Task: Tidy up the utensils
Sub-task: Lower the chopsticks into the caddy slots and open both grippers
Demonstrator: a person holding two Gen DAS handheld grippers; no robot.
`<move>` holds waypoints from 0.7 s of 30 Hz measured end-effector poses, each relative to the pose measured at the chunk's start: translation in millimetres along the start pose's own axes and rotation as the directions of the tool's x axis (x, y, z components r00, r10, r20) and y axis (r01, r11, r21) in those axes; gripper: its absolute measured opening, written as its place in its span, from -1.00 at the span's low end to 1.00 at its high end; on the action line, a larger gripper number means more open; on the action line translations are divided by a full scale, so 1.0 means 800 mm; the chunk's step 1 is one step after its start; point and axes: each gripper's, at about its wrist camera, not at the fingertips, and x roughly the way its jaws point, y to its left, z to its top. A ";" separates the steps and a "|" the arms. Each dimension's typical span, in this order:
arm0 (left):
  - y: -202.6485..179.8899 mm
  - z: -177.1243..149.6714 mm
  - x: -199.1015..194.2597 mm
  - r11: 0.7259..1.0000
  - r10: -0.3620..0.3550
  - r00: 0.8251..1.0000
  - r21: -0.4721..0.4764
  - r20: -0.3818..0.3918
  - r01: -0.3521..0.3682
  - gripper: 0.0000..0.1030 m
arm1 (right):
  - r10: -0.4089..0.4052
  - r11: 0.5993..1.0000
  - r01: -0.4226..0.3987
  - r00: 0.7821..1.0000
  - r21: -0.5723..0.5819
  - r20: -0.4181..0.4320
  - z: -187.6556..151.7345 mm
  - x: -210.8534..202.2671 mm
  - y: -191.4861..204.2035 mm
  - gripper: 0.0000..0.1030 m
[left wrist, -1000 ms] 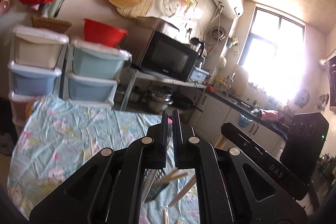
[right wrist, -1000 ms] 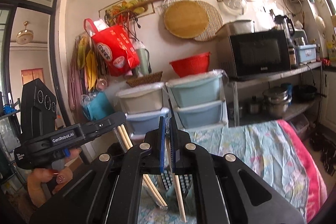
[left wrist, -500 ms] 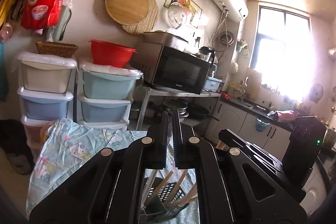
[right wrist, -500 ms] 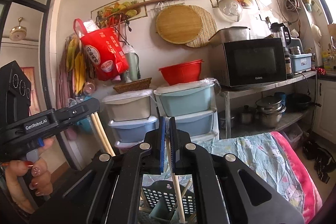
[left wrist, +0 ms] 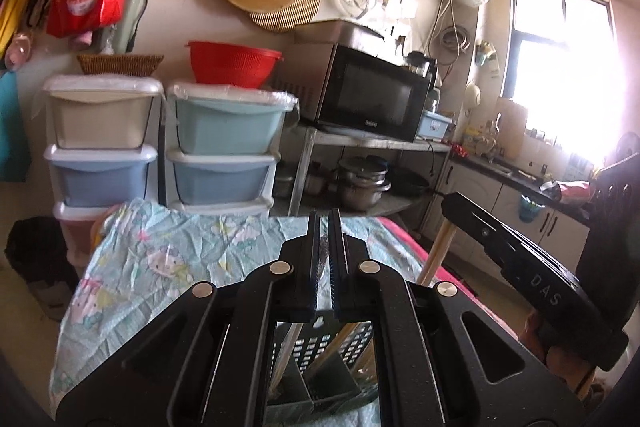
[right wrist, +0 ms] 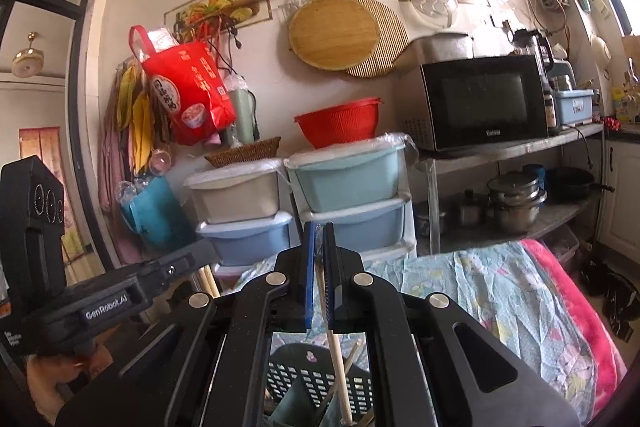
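Left gripper [left wrist: 324, 227]: pinching a metal utensil [left wrist: 322, 264] above the black basket [left wrist: 320, 343]
Right gripper [right wrist: 319, 239]: pinching a wooden chopstick [right wrist: 335, 351], its lower end in the basket

Straight ahead of the tool stand stacked plastic drawers [left wrist: 224, 143] against a pale wall [left wrist: 188, 15]. To their right a microwave [left wrist: 372, 95] sits on a metal shelf [left wrist: 380, 143]. Far right, a bright window [left wrist: 560, 67] glares over white cabinets [left wrist: 476, 195].

home kitchen | microwave [left wrist: 376, 95], pots [left wrist: 362, 179], counter [left wrist: 516, 175]
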 end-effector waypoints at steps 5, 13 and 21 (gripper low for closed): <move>0.005 -0.019 0.011 1.000 -0.003 0.999 -0.013 -0.037 0.002 -0.95 | -0.008 1.000 0.008 1.000 0.009 -0.026 -0.013 0.009 -0.001 -0.91; 0.015 -0.040 0.020 0.999 -0.011 0.997 -0.043 -0.079 0.008 -0.95 | -0.013 1.000 0.015 0.997 0.027 -0.077 -0.033 0.015 -0.002 -0.90; 0.022 -0.057 0.020 0.998 -0.008 0.994 -0.063 -0.109 0.001 -0.91 | -0.021 0.999 0.027 0.991 0.047 -0.129 -0.048 0.017 -0.008 -0.79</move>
